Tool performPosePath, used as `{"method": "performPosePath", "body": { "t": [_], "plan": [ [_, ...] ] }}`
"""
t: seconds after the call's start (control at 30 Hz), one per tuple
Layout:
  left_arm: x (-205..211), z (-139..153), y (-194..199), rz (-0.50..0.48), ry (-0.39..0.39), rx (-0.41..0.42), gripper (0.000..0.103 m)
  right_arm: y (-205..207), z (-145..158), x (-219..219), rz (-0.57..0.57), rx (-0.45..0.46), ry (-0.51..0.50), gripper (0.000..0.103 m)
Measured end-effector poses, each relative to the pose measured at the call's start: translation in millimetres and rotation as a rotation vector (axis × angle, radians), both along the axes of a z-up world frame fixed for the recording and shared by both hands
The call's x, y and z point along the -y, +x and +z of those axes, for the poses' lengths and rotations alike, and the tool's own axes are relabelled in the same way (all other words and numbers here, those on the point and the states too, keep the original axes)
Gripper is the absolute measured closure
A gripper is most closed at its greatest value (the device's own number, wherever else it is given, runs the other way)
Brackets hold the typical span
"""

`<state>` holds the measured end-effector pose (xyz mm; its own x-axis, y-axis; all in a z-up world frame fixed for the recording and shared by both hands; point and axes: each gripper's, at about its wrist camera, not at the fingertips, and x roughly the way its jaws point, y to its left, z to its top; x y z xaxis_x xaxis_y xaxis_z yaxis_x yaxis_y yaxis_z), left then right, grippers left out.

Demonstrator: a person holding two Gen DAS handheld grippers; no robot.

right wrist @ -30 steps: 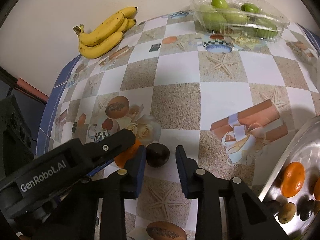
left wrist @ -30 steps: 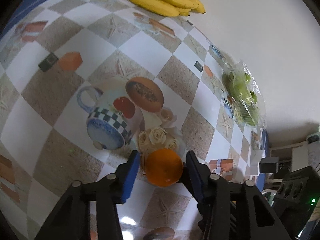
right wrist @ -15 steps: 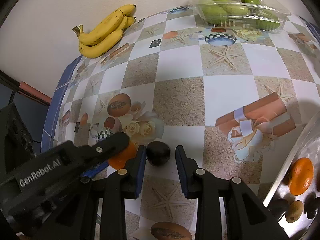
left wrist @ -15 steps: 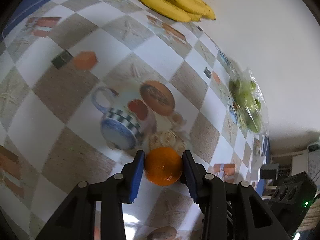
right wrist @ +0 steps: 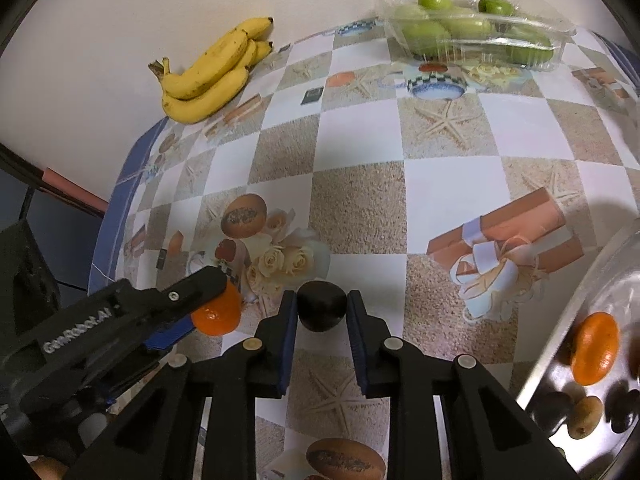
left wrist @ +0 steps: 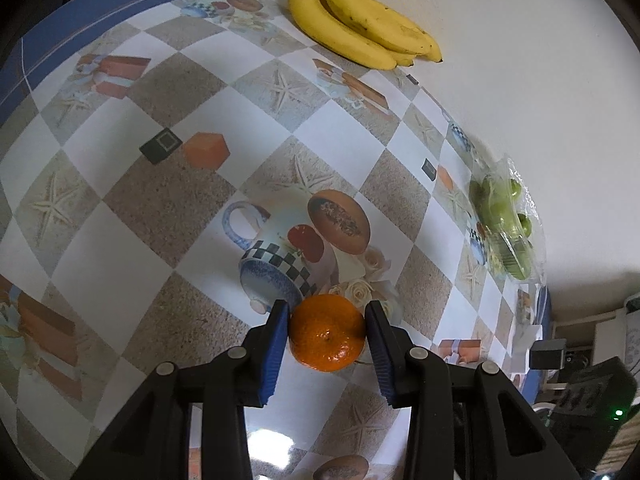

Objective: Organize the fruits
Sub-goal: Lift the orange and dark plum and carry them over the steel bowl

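Left tongs (left wrist: 326,334) clamped on orange mandarin (left wrist: 327,333), just left of the dark fruit (right wrist: 322,306). Right tongs (right wrist: 322,312) closed on dark fruit, on table (right wrist: 360,208), left of metal tray (right wrist: 568,344).

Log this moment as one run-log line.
left gripper: shut on orange | right gripper: shut on dark fruit | both fruits on tablecloth | metal tray: not reached

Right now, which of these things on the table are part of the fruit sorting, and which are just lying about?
In the job:
- orange mandarin, clamped in the left gripper
- dark round fruit, clamped in the right gripper
- metal tray with sorted fruit

Lying about for now:
- bananas
- clear box of green fruit
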<state>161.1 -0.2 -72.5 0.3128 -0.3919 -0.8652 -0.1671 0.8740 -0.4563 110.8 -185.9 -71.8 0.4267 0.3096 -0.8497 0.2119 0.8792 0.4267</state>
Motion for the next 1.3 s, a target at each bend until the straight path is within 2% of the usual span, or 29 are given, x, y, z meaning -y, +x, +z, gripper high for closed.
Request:
{"method": "performPosePath", "body": {
  "t": [0.23,0.37,0.6,0.8,0.97,1.3],
  "plan": [
    [7,11,-4,-0.024,0.083,0.044,0.062,-8,20,4,-0.016,0.016,-0.029,0.078],
    [15,22,-10,-0.056,0.171,0.085,0.062,-14,30,4,-0.023,0.003,-0.102,0.078],
    [24,38,-19,-0.093,0.253,0.144,0.062,-30,45,13,-0.059,-0.002,-0.15,0.078],
    [30,53,-28,-0.12,0.282,0.186,0.062,-46,56,27,-0.102,-0.013,-0.169,0.078],
    [40,61,-34,-0.157,0.275,0.203,0.062,-60,61,43,-0.149,-0.042,-0.23,0.078],
    [77,72,-55,-0.261,0.268,0.237,0.062,-95,66,96,-0.278,-0.067,-0.222,0.078]
  ]
}}
